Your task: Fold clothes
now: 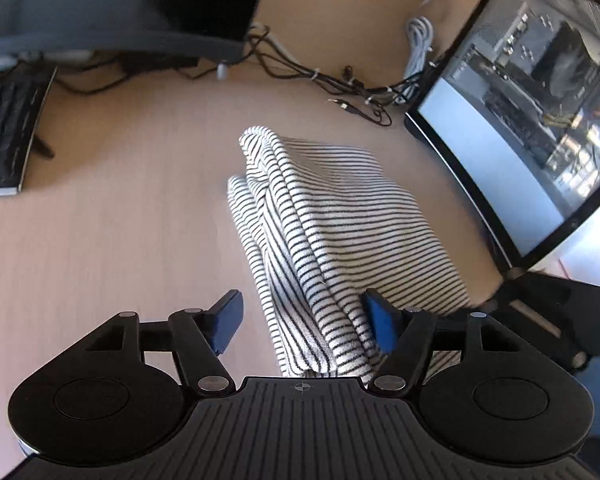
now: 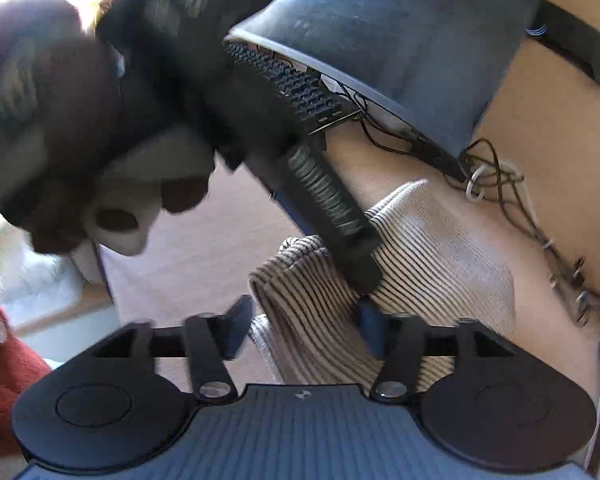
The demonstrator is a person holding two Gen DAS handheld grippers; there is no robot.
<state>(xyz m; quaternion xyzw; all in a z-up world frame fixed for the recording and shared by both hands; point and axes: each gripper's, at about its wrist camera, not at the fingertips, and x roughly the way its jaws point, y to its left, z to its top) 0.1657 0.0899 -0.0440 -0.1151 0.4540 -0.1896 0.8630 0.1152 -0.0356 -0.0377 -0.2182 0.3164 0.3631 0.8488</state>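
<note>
Striped garment (image 1: 340,232) apparently between open left gripper (image 1: 304,320)

No words, brands or numbers can be read in either view. The only sign is a small crosshair mark (image 1: 301,387) at the lower centre of the frame, on the ribbed black plastic gripper body (image 1: 300,432); the right wrist view shows a fainter one (image 2: 302,395).

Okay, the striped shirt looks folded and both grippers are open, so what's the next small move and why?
Probably lift both grippers straight back off the striped shirt. It lies folded in layers on the desk, and the left gripper and right gripper straddle its near edge with open fingers, so a sideways pull might drag the fold apart.
</note>
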